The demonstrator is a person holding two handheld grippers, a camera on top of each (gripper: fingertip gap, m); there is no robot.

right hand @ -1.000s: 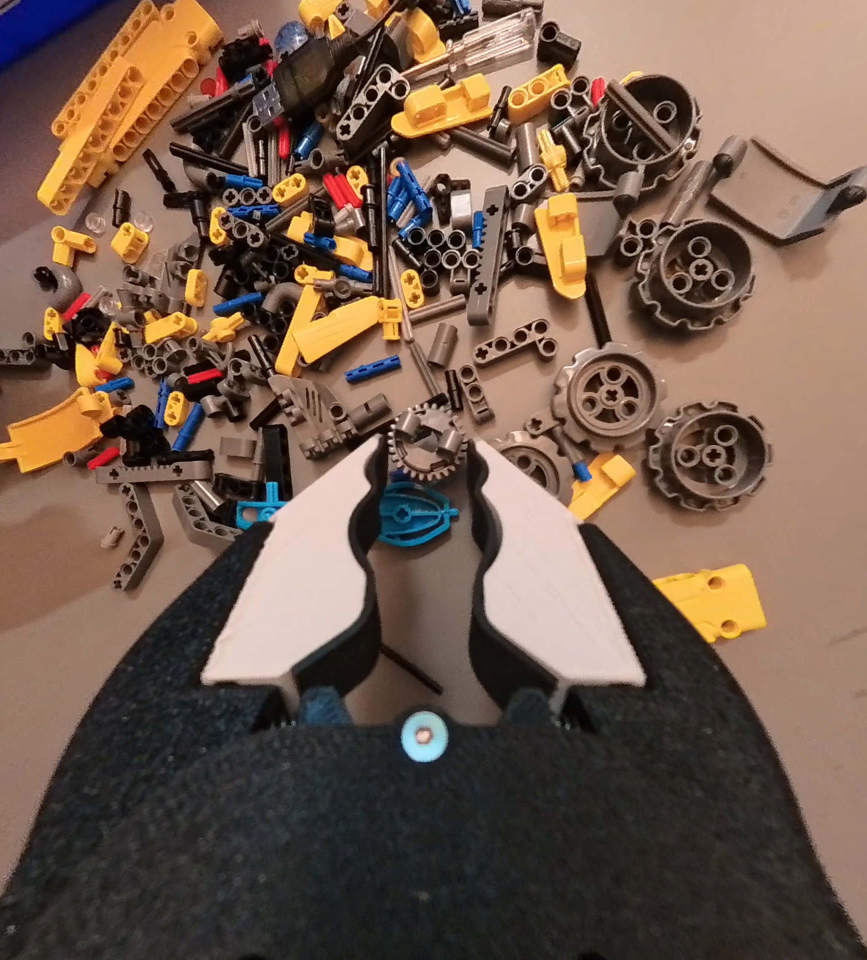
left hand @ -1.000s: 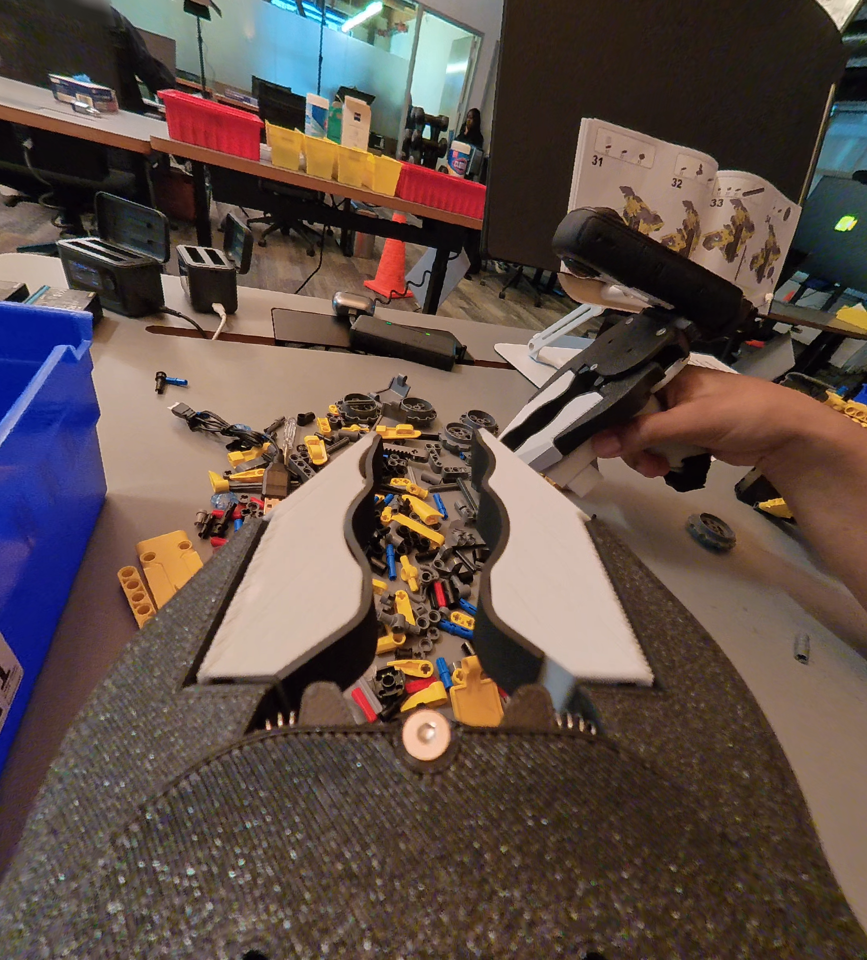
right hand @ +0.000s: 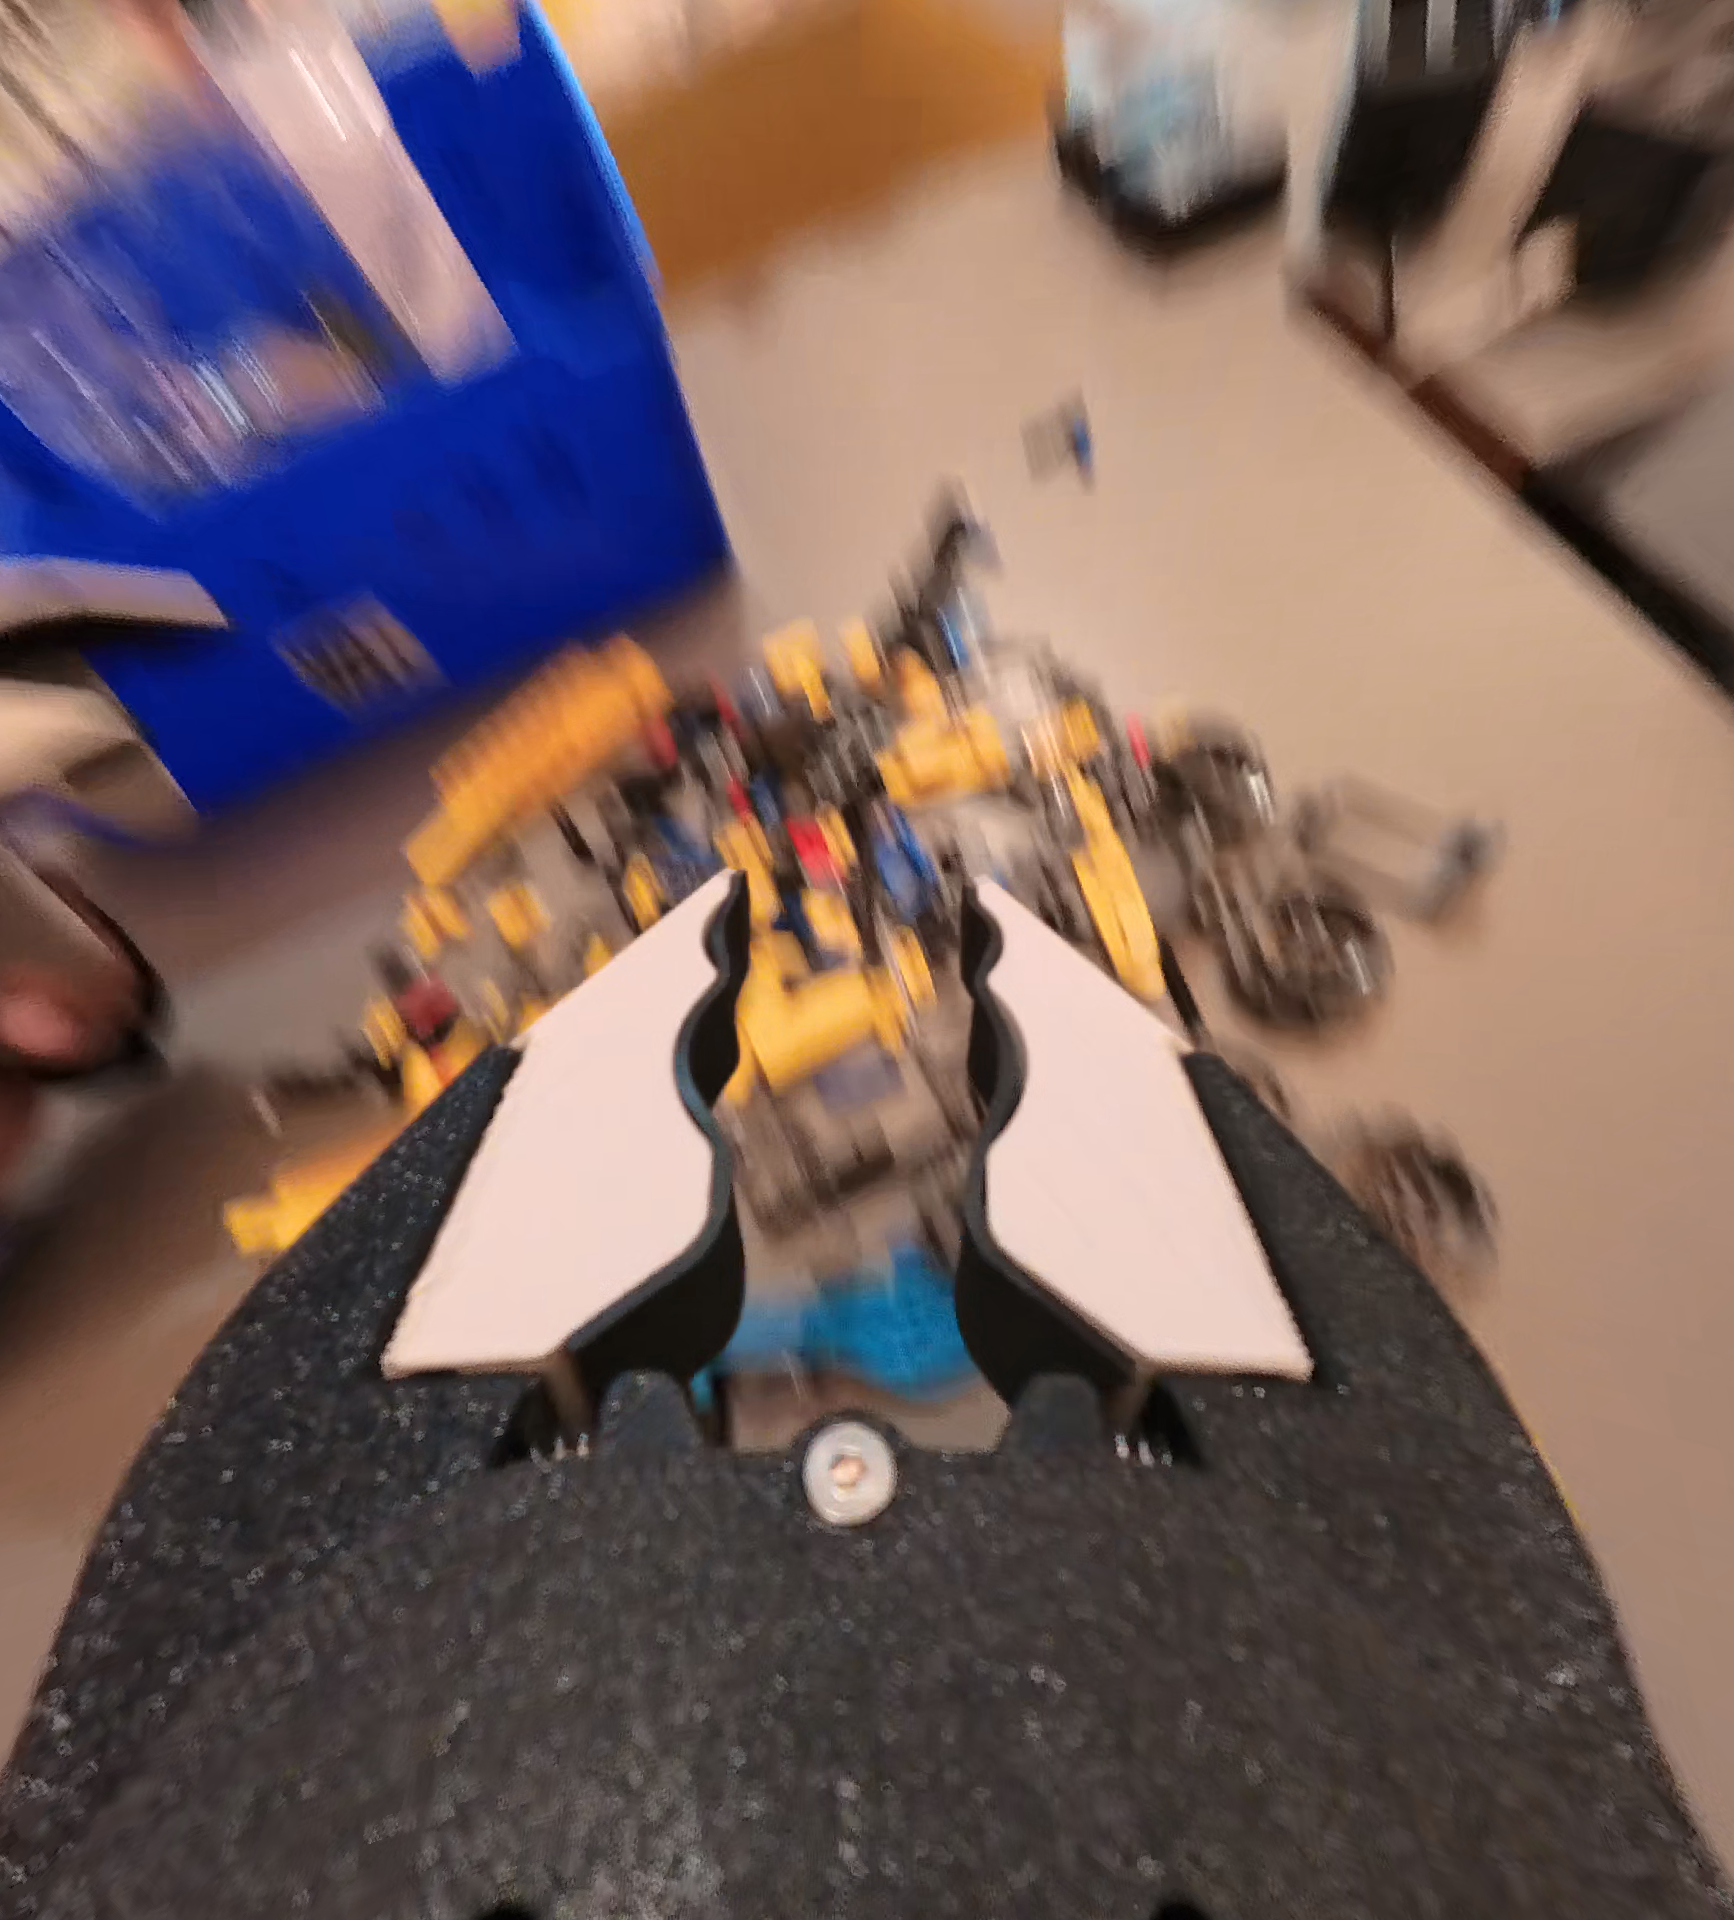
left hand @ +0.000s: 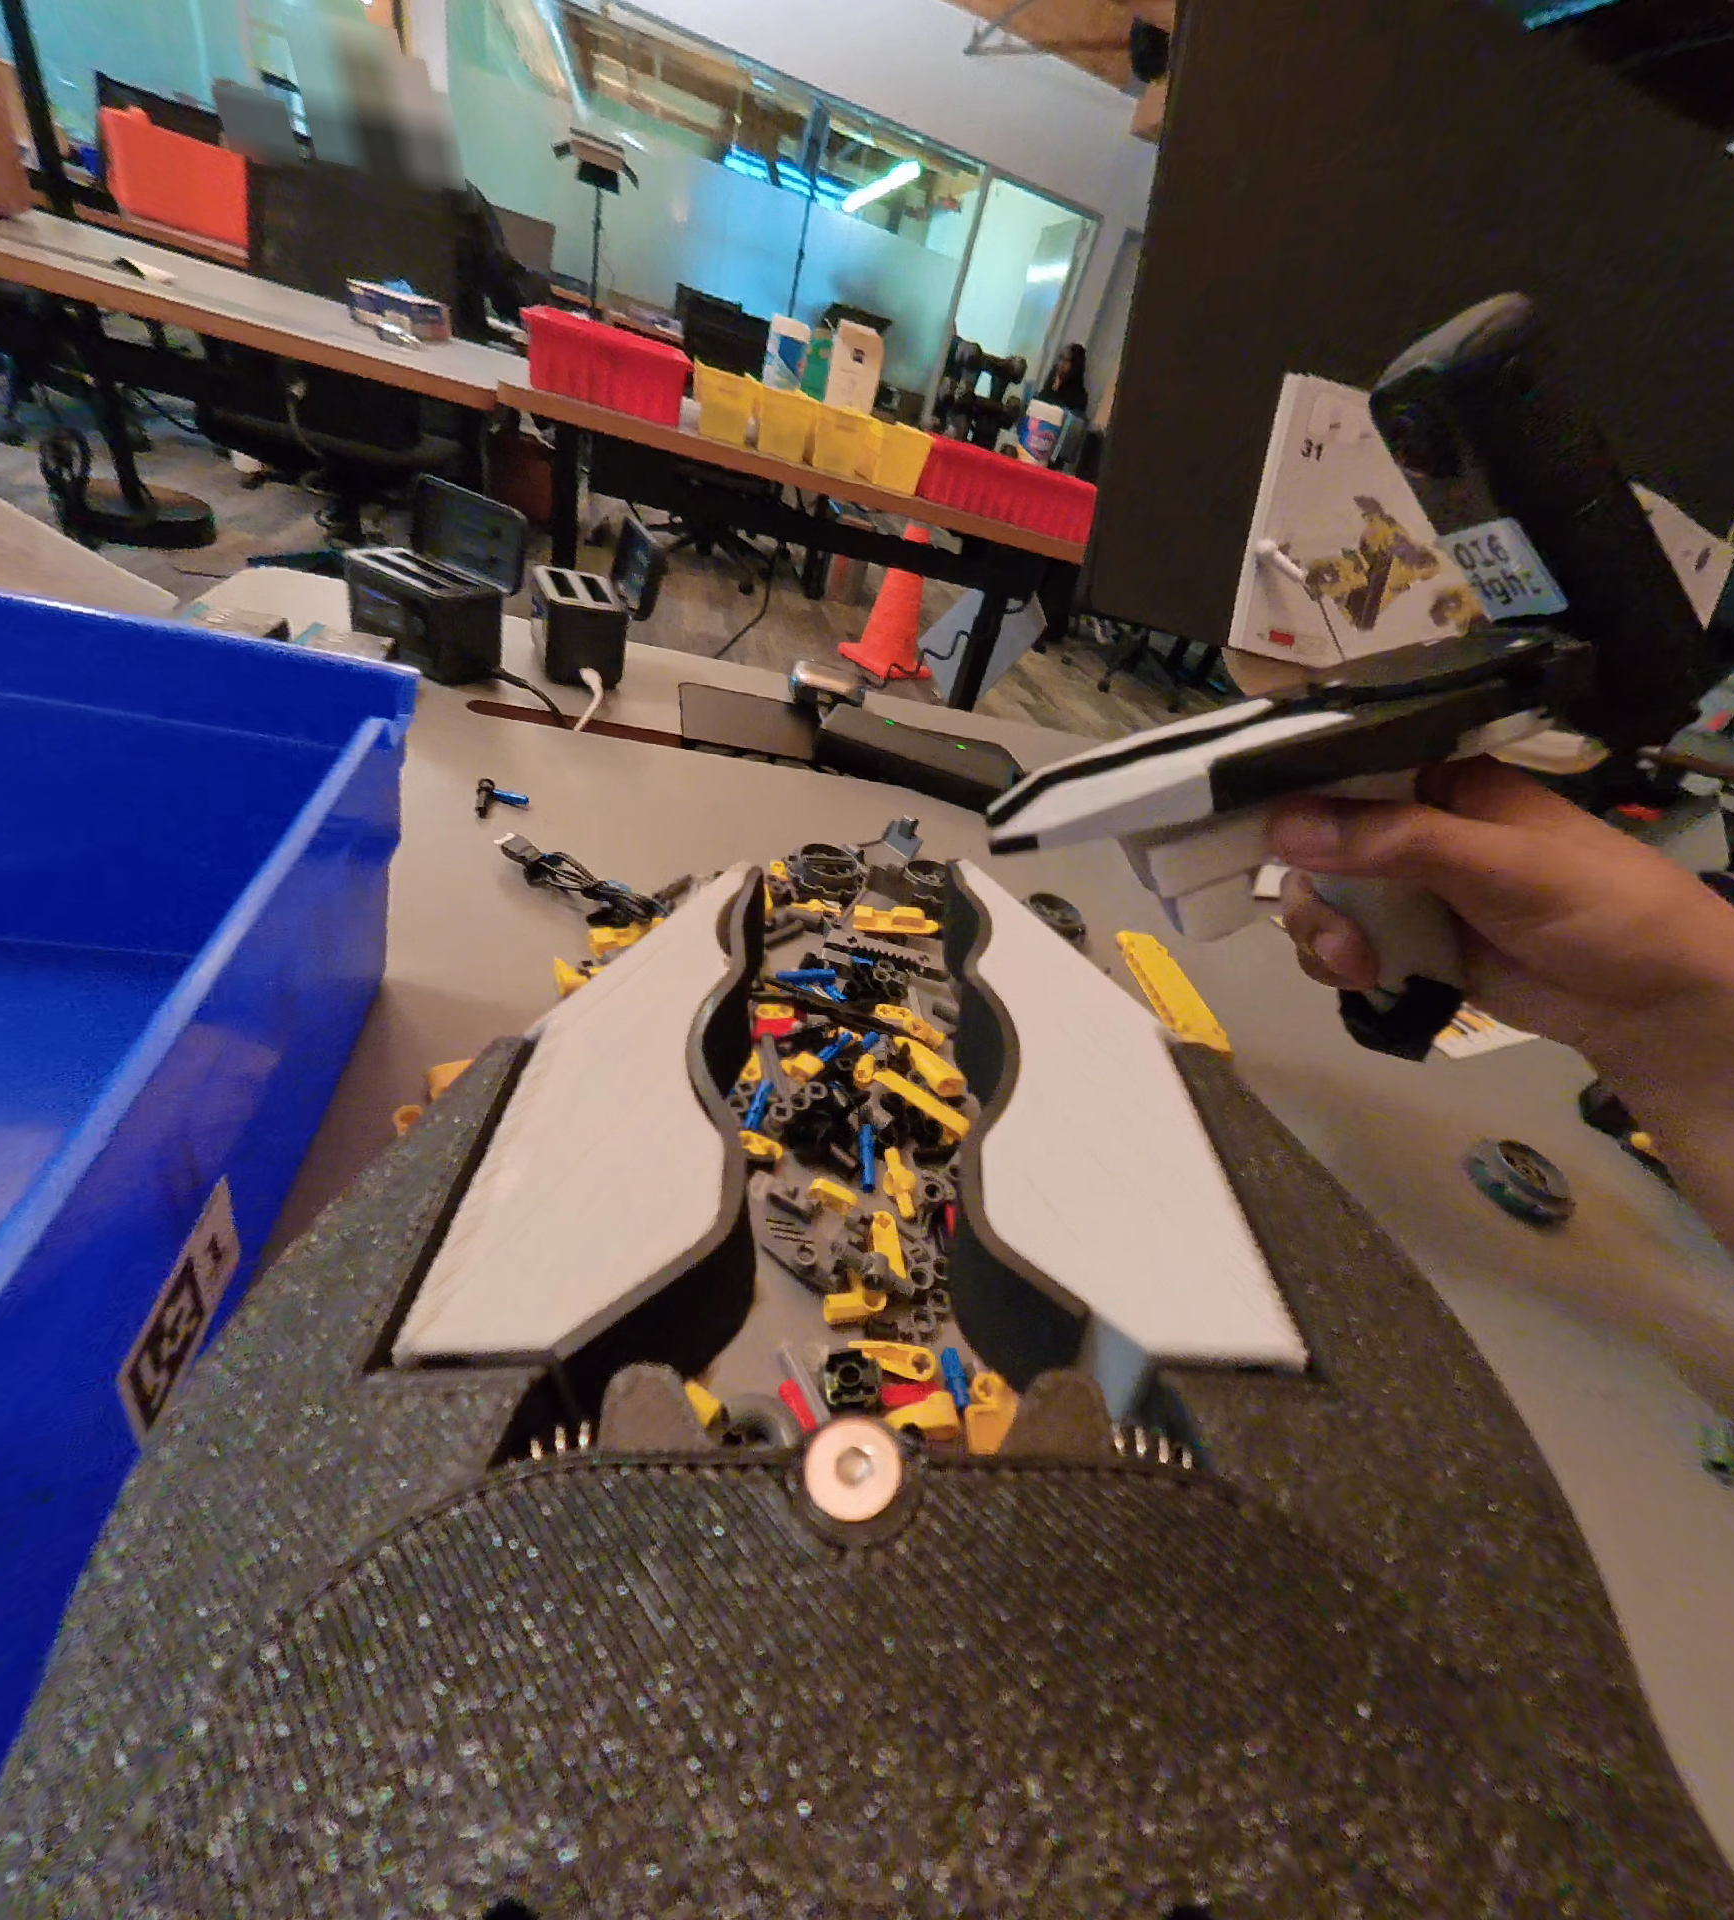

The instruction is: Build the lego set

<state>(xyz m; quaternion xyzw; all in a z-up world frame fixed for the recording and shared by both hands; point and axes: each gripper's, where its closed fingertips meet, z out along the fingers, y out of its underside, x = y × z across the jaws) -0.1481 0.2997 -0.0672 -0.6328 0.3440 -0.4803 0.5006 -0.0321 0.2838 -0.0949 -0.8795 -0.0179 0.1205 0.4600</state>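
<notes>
A: What sits farthest left?

B: A blue bin (left hand: 167, 935) stands on the grey table (left hand: 1362, 1299), with a black-and-white square sticker on its near wall. In the right wrist view the same bin is a blur, and whatever is inside it cannot be made out.

A: And just right of it?

B: The left gripper (left hand: 855, 883), held above a pile of small building pieces (left hand: 847, 1101) in yellow, black, grey, blue and red. Its two fingers are spread apart, nothing is between them, and the pile shows through the gap. A black cable (left hand: 572, 871) lies on the table past the pile's left edge, with a small blue and black pin (left hand: 501, 798) beyond it.

A: Further right?

B: A long yellow beam (left hand: 1169, 987) lies beside the gripper's right finger. Above the pile's far right edge hangs the right gripper (left hand: 998, 826), held in a hand (left hand: 1445, 914), tips pointing left, clear of the table. From that side its fingers look nearly together, but its own camera shows a clear gap and nothing gripped. A blurred light-blue piece (right hand: 863, 1325) shows low in that gap, under the gripper; I cannot tell whether it touches the fingers.

A: Anything past the hand?

B: A dark wheel (left hand: 1519, 1179) lies alone on the table, well apart from the pile. Behind the gripper stands an open booklet (left hand: 1341, 540) with pictures.
</notes>
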